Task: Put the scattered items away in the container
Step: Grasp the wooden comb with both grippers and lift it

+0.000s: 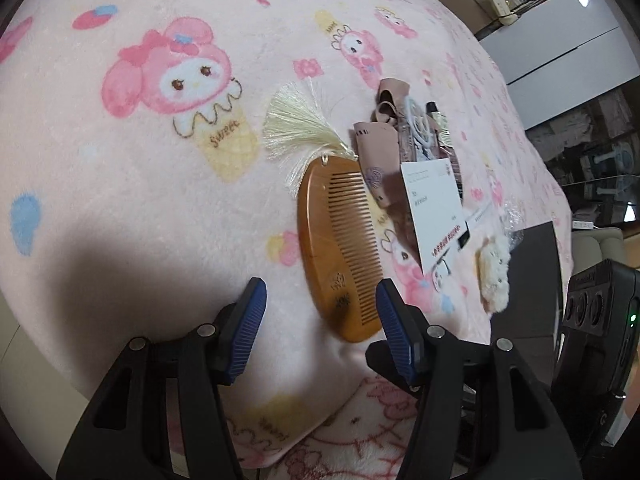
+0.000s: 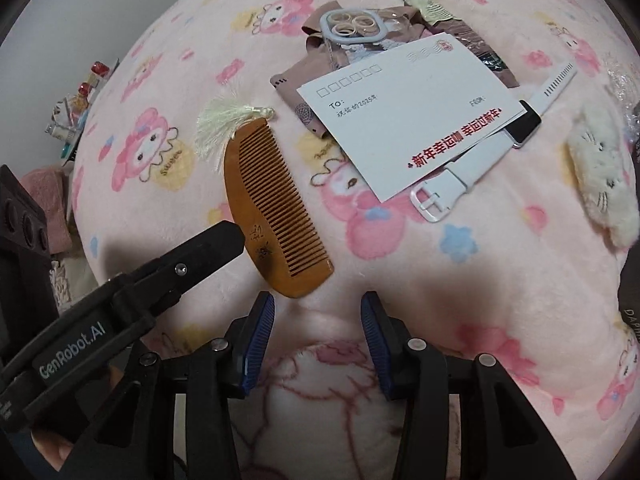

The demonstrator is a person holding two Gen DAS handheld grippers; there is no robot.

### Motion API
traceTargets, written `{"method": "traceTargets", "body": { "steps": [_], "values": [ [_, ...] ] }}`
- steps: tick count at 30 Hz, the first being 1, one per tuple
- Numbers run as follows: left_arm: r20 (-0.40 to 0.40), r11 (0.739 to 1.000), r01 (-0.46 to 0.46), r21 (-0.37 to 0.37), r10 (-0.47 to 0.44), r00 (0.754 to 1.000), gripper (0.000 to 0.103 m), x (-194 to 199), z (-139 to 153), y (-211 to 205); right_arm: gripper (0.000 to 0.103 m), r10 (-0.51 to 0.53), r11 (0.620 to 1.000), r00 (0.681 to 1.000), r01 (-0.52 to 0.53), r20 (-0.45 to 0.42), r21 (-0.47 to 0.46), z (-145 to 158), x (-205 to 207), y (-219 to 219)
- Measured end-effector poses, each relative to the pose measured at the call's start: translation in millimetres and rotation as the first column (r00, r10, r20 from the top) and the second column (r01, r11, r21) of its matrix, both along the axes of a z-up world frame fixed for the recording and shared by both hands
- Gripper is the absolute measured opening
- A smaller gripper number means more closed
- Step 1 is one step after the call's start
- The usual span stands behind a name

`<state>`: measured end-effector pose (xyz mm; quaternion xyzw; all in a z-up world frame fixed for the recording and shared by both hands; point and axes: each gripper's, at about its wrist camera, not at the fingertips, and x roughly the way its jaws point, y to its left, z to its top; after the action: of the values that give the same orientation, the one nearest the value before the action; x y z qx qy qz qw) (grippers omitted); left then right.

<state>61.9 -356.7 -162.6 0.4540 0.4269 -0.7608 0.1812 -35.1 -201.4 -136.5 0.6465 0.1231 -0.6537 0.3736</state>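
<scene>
The left gripper (image 1: pixel 320 300), jaws apart and empty, straddles the near end of the wooden comb (image 1: pixel 340 248) lying on the pink blanket (image 1: pixel 120 200) beside the envelope (image 2: pixel 408 120); it should close squarely across the comb's spine, while the right gripper (image 2: pixel 318 312) waits open.

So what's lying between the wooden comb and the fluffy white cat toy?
In the right wrist view, a white envelope and a white watch tucked partly under it lie between the comb and the cat toy.
</scene>
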Motion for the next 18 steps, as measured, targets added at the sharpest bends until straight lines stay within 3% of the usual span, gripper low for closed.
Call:
{"method": "traceTargets", "body": {
  "steps": [4,6,8,11,16,18],
  "values": [
    [0.004,1.0,0.002,0.011,-0.002,1.0,0.06,-8,-2,-2,0.044,0.031,0.999,0.998,-0.03,0.062,-0.012,-4,-3,-11],
    [-0.002,0.999,0.01,0.03,-0.01,1.0,0.055,-13,-4,-4,0.044,0.027,0.999,0.995,-0.024,0.101,-0.035,-7,-6,-10],
    [-0.03,0.997,0.045,0.07,-0.043,0.999,0.037,-20,-7,-2,0.044,0.004,0.998,0.992,0.004,0.122,-0.067,-8,-10,-3],
    [-0.055,0.987,0.08,0.136,-0.073,0.996,0.018,-33,-11,4,0.042,-0.05,0.993,0.99,0.063,0.135,-0.096,-8,-13,10],
    [-0.122,0.982,0.144,0.118,-0.13,0.984,0.015,-40,6,15,0.042,-0.143,0.974,0.981,0.164,0.134,-0.156,-2,-22,35],
    [-0.089,0.989,0.115,0.095,-0.107,0.99,0.026,-35,9,10,0.042,-0.181,0.965,0.974,0.202,0.135,-0.165,-1,-29,48]
  ]
}}
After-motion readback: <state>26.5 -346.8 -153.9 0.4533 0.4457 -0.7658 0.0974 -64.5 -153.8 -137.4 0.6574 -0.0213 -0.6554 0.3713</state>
